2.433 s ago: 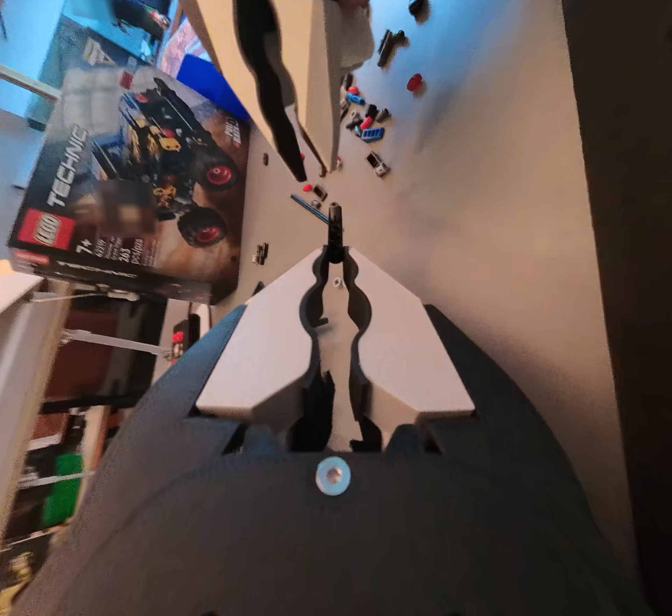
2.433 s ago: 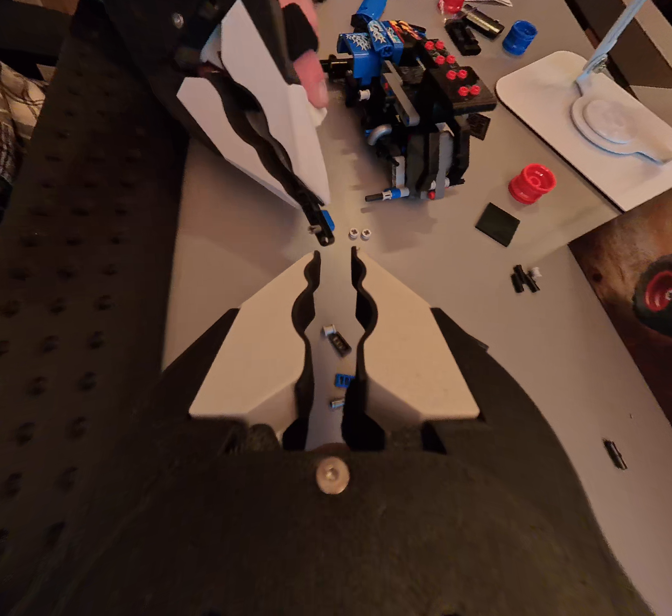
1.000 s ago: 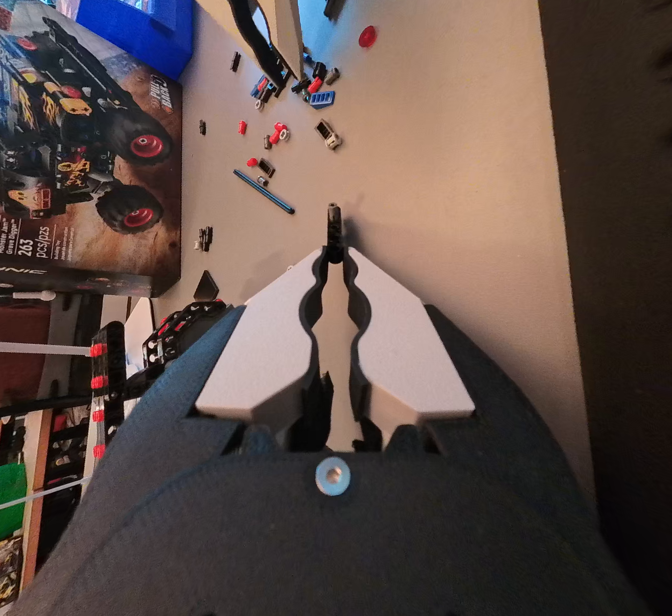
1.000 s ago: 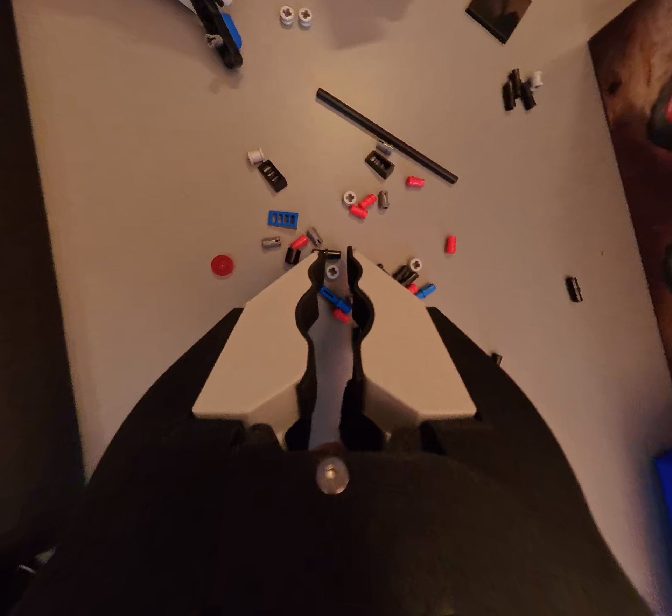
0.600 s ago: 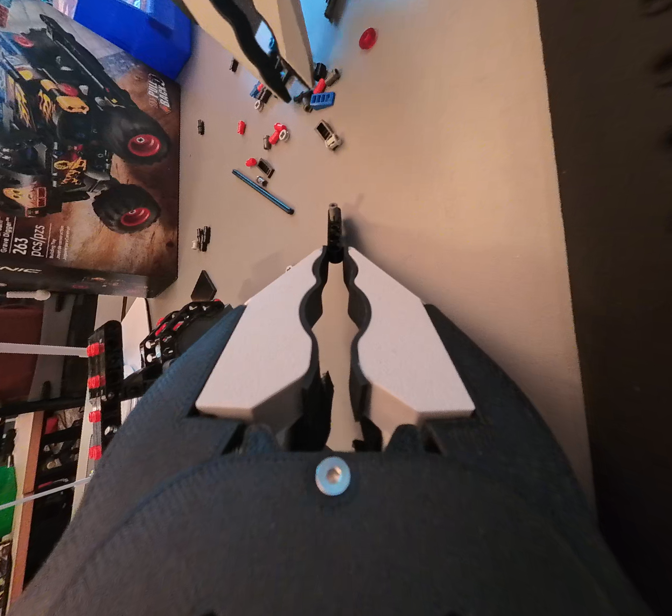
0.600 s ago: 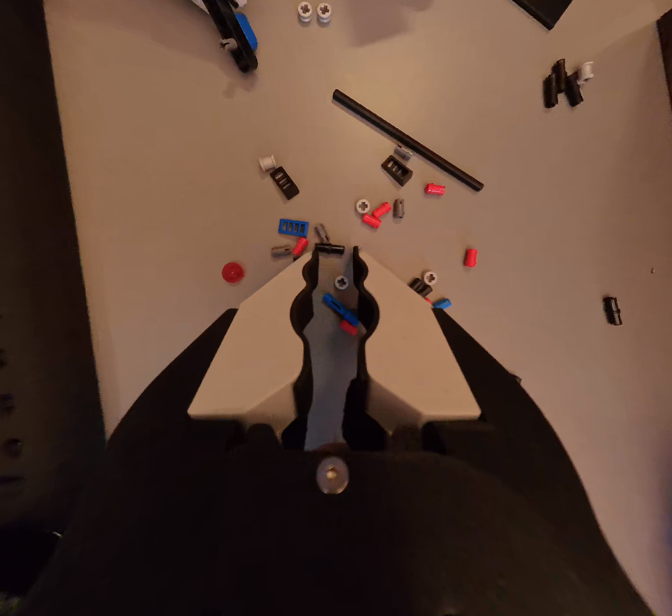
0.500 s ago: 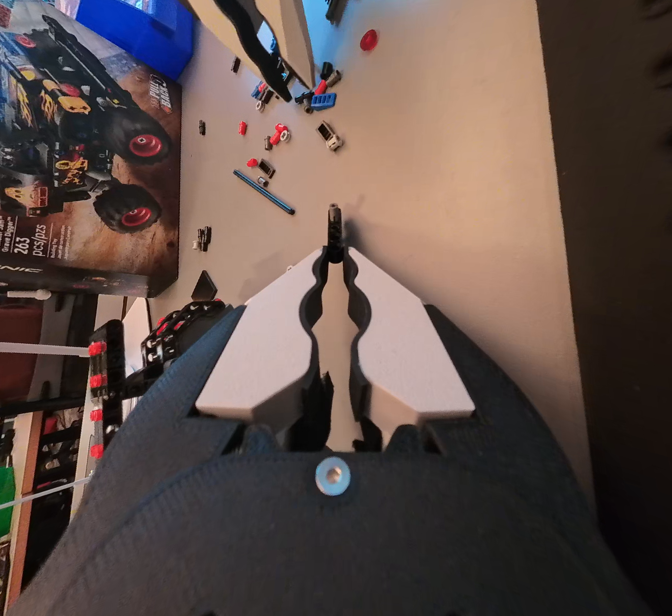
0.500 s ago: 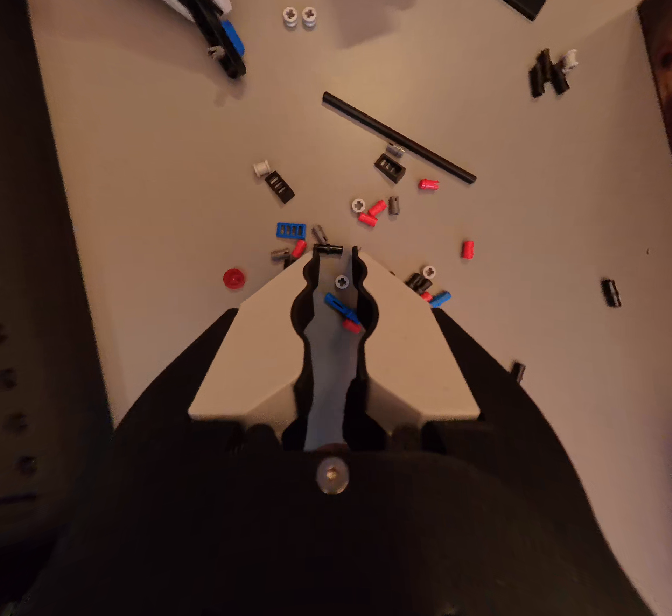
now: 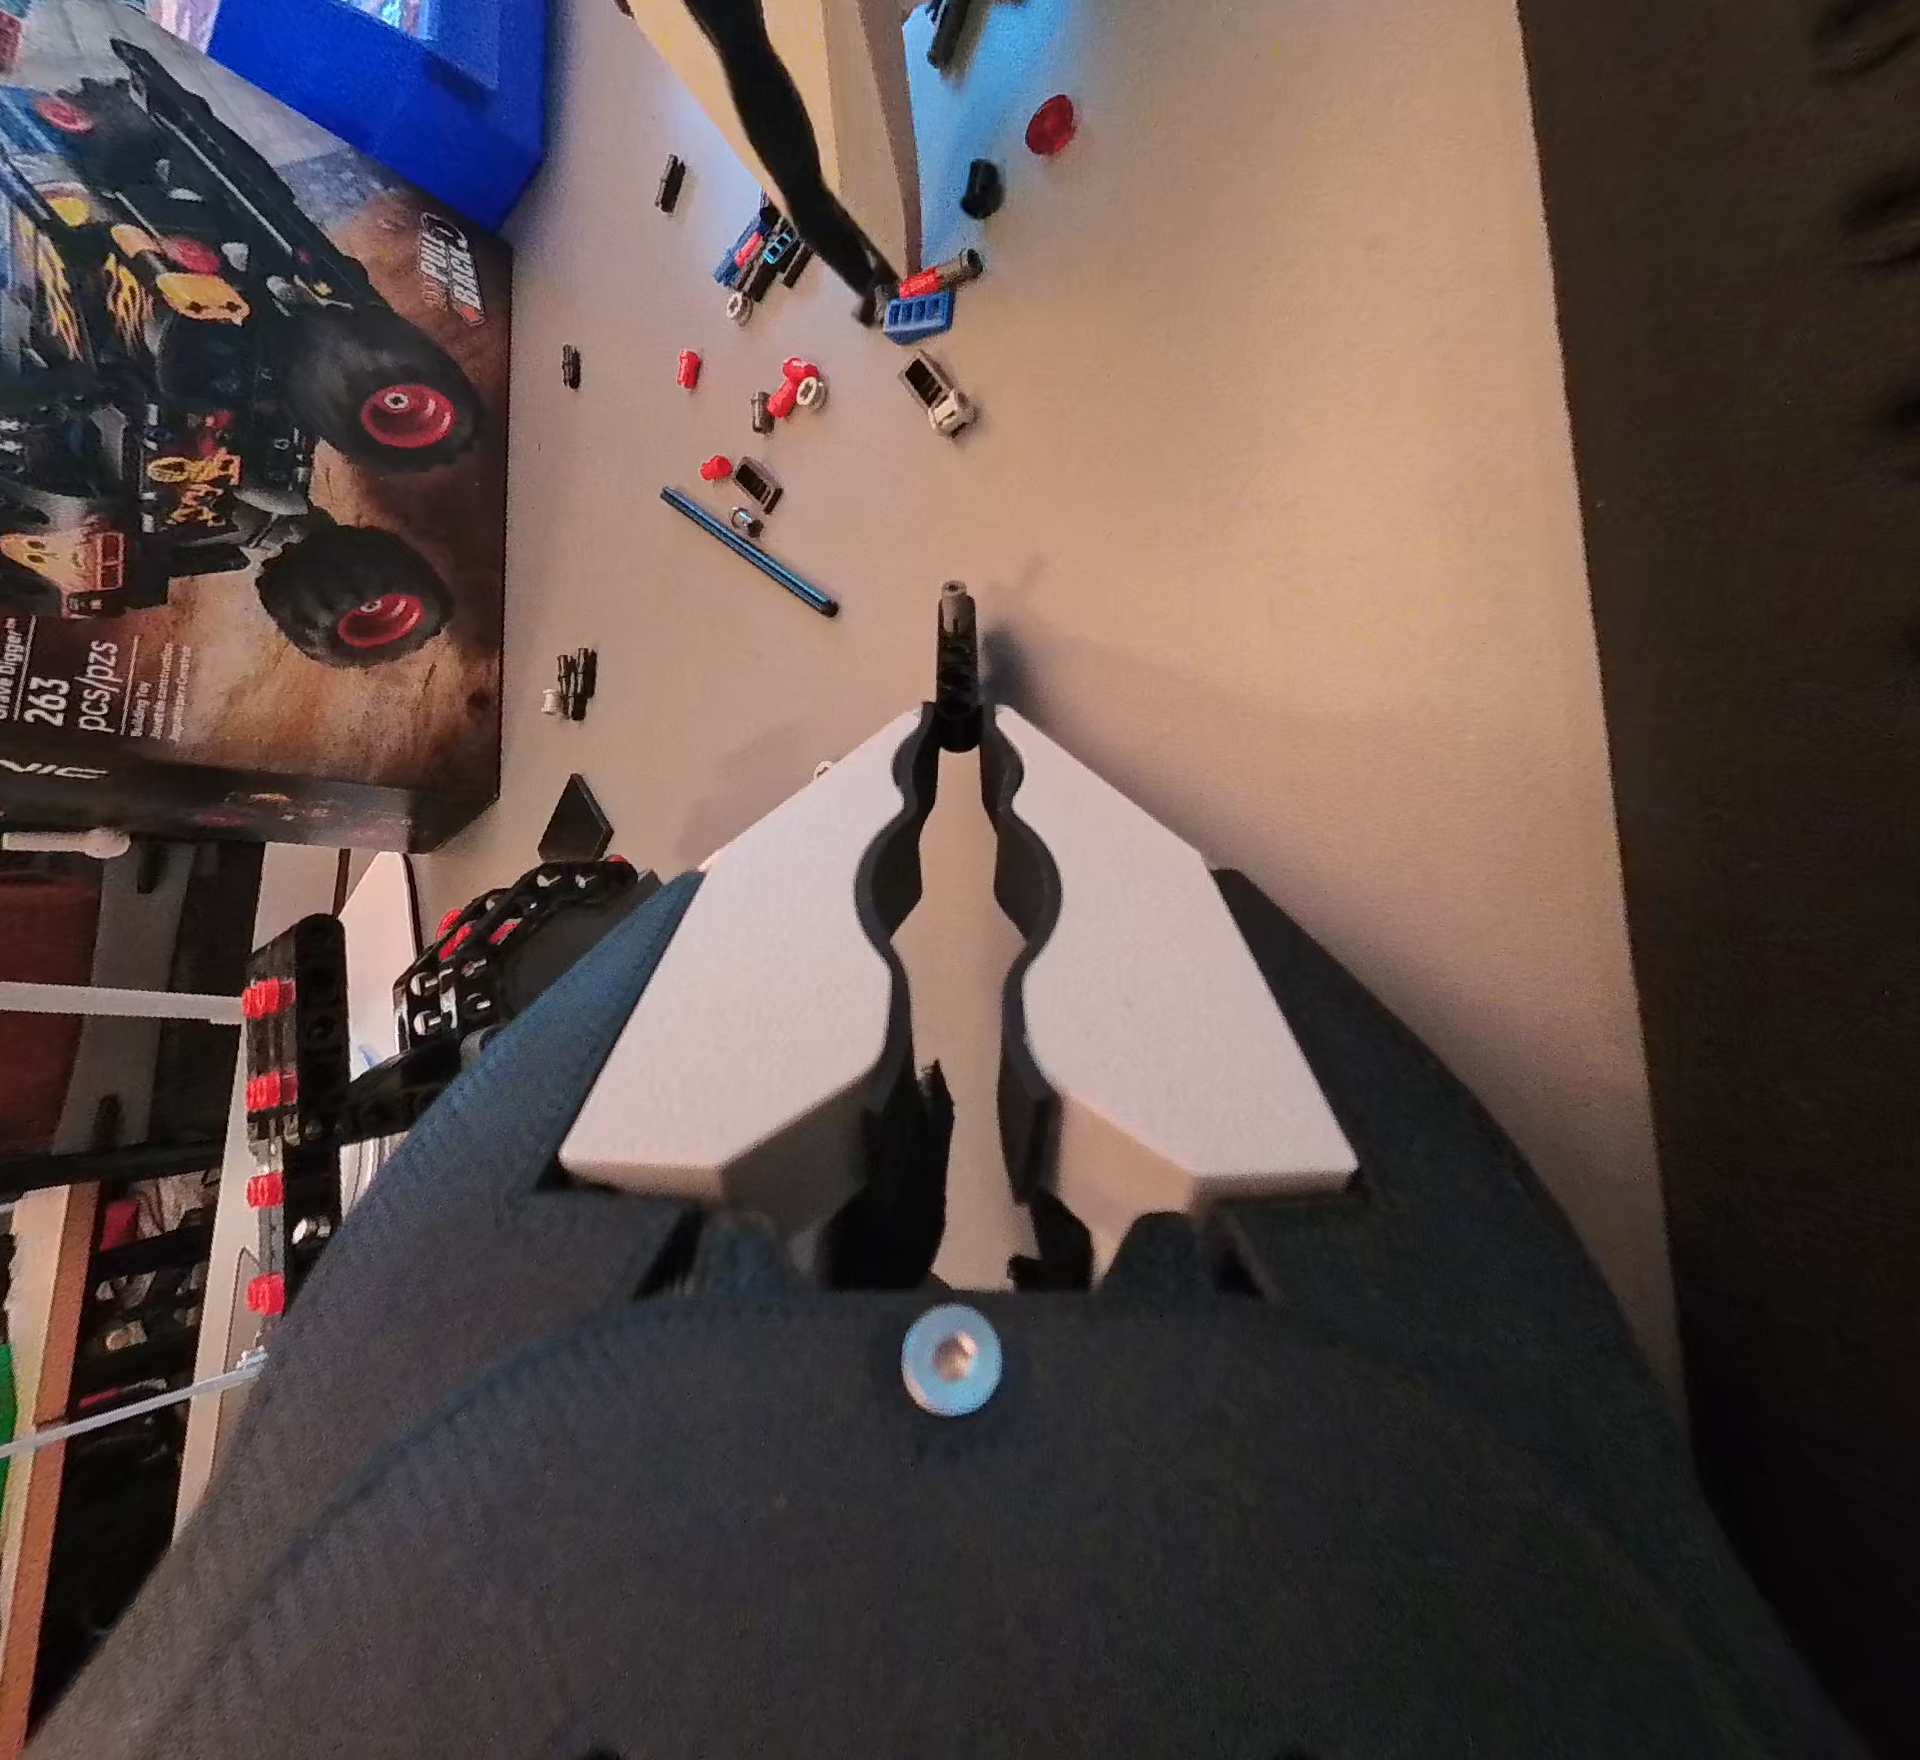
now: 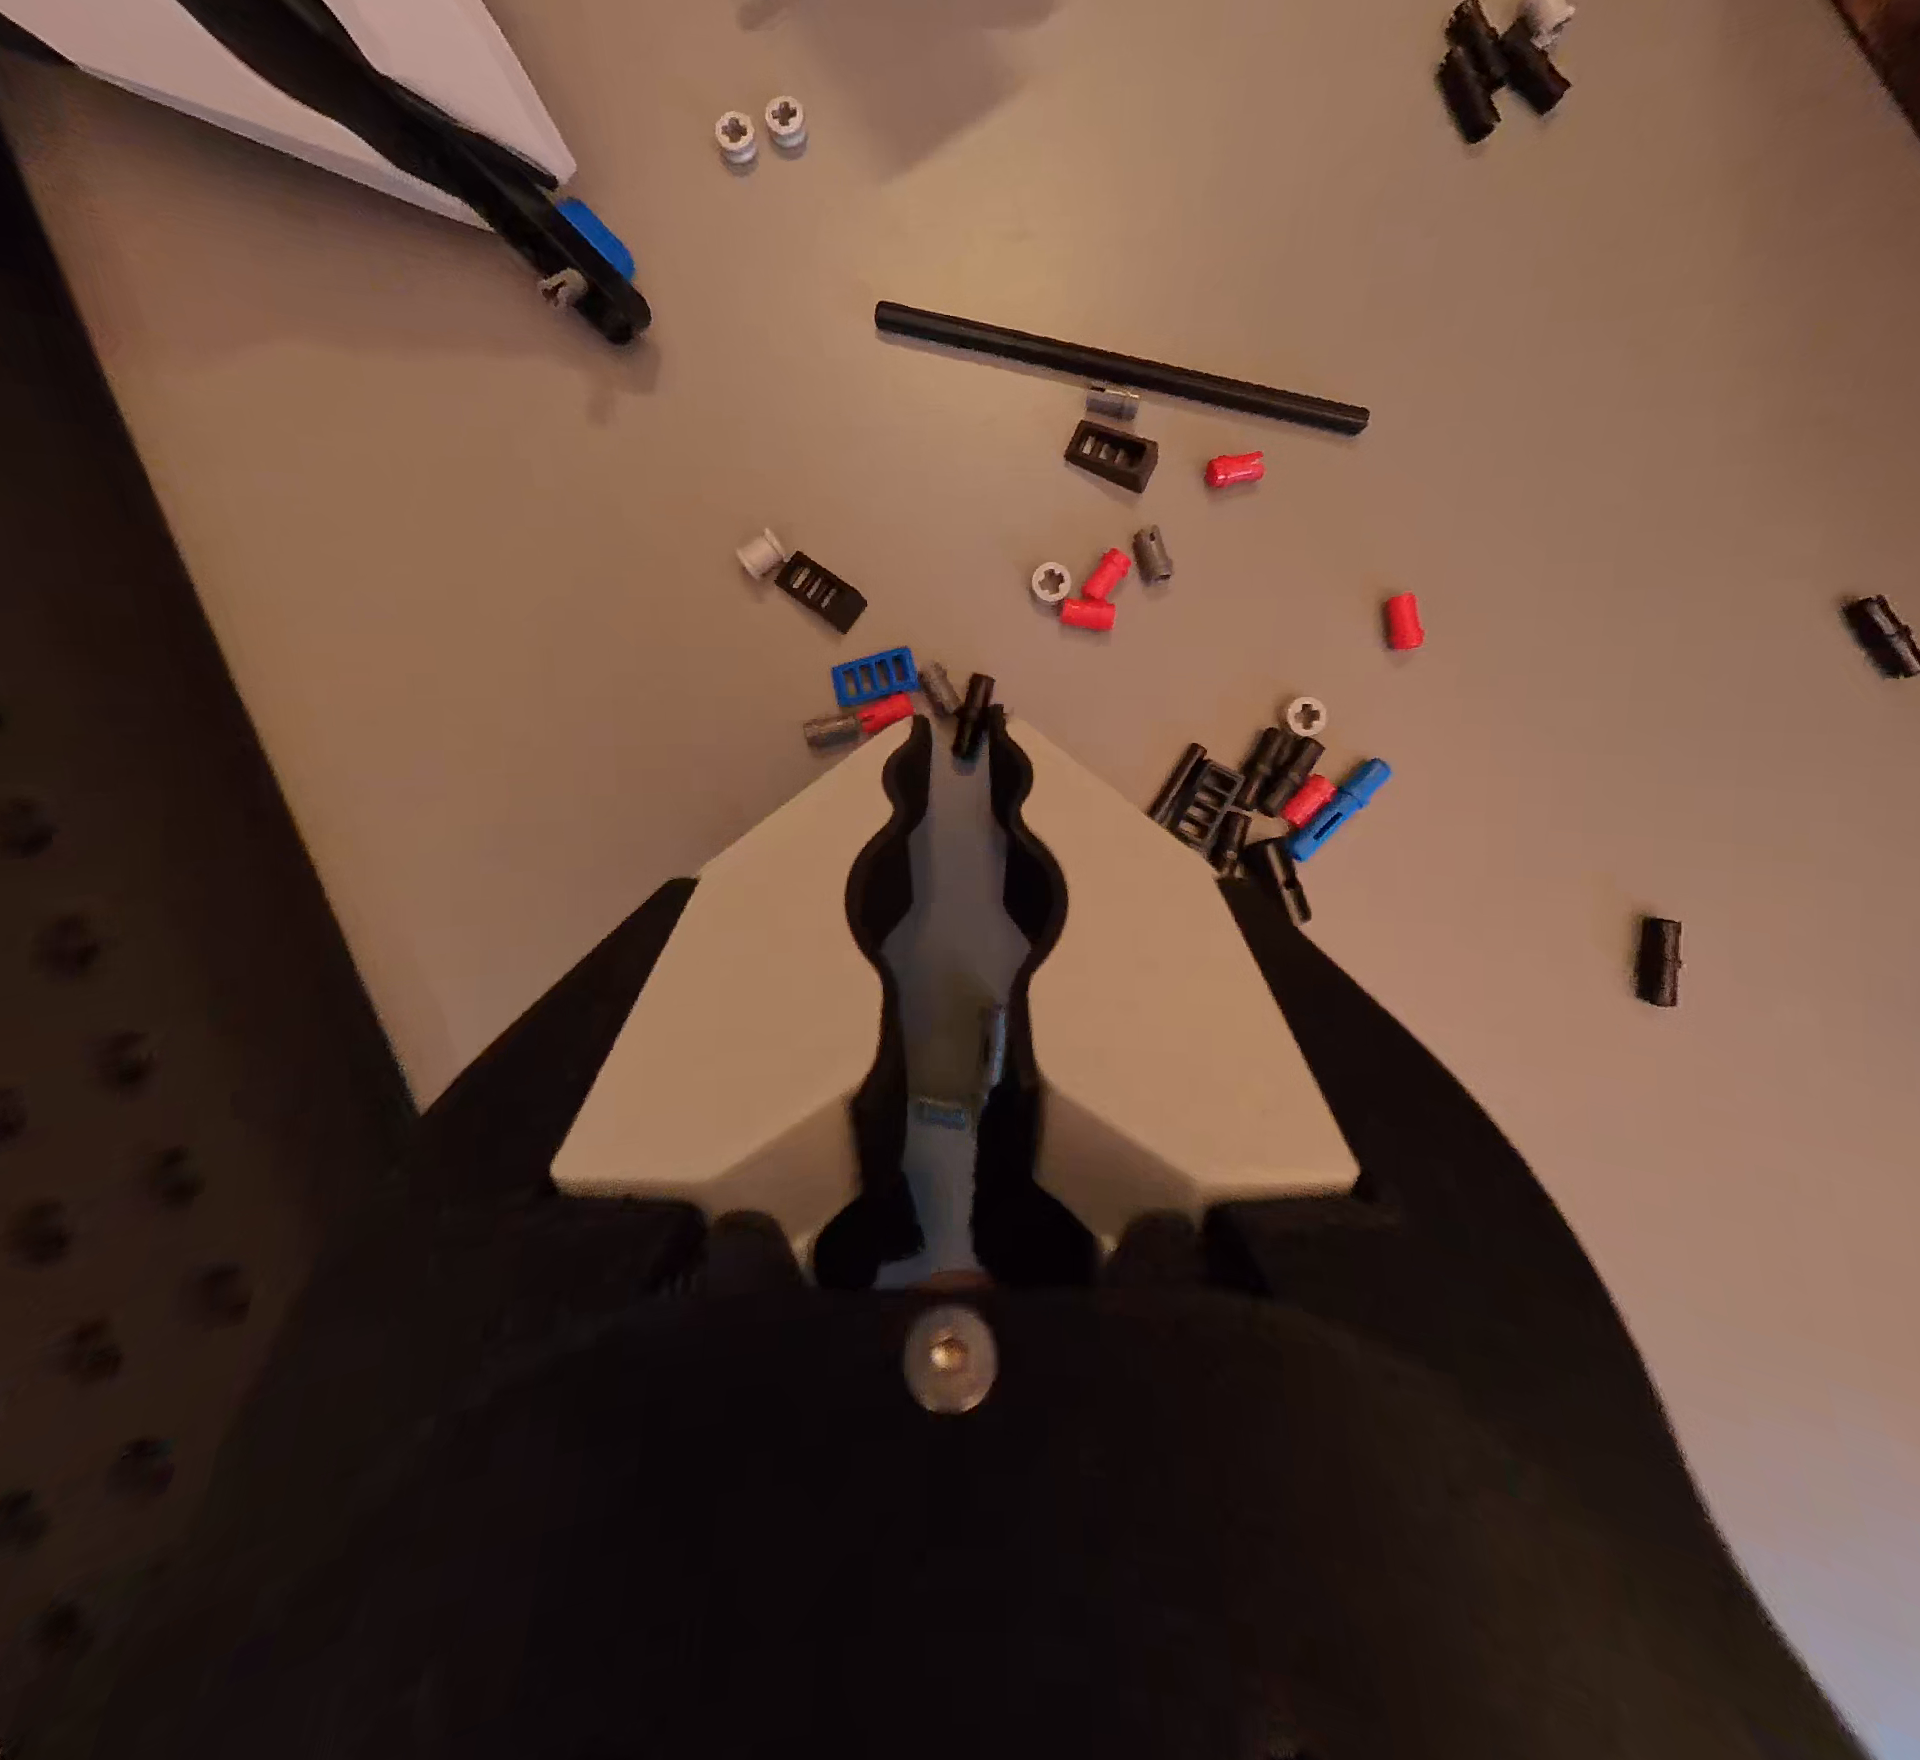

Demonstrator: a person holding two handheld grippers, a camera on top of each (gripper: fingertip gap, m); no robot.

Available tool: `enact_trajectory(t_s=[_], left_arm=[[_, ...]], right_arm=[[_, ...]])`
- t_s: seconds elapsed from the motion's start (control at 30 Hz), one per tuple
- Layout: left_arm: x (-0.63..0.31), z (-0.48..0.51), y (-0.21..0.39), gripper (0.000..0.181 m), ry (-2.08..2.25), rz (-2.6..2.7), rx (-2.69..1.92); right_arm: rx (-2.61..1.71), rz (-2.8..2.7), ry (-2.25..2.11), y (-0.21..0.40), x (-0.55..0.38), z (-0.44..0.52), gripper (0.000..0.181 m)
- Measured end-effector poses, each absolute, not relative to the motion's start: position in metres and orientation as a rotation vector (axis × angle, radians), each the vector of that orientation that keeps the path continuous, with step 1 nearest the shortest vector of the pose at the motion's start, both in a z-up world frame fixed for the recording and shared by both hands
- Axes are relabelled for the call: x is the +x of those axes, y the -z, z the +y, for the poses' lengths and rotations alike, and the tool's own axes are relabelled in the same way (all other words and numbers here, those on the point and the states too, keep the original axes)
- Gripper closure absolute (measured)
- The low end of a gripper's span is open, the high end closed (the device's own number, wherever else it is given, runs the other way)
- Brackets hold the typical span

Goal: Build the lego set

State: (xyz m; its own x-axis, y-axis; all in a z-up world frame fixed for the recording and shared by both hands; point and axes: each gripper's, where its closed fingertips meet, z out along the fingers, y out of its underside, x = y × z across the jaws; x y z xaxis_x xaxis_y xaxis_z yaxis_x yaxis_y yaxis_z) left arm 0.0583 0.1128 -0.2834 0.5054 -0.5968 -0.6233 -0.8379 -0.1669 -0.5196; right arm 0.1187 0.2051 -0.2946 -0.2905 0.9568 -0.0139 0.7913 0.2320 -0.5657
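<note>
Right gripper (image 10: 956,739) pinches a black pin (image 10: 974,715) at its very tips; left gripper (image 9: 958,734) clamps a black beam (image 9: 956,661) at 12 o'clock. Shallow grip; the pin could twist free.

Looks like a hobby desk in a home room: grey table (image 10: 1558,360) strewn with small lego pieces (image 10: 1091,588), a printed set box (image 9: 249,463), cluttered shelves (image 9: 94,1295) beside

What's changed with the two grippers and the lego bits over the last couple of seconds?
The right gripper swung away from the truck model to the loose pins and closed on a small black pin, now pinched at its tips. The left gripper stayed shut on its black beam; the long black axle lies unmoved.
</note>
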Motion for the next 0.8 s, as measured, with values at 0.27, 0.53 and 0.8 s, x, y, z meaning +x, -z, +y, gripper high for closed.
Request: enact_trajectory(t_s=[0.27,0.53,0.8], left_arm=[[0.059,0.114,0.283,0.175,-0.339,1.186,-1.871],[0.071,0.111,0.277,0.157,-0.265,1.190,-1.844],[0.084,0.105,0.259,0.145,-0.182,1.177,-1.775]], right_arm=[[-1.568,-2.127,-0.668,0.294,0.119,0.207,0.179],[-1.445,-2.082,-0.755,0.271,0.116,0.191,0.179],[-1.344,-2.113,-0.975,0.247,0.108,0.144,0.179]])
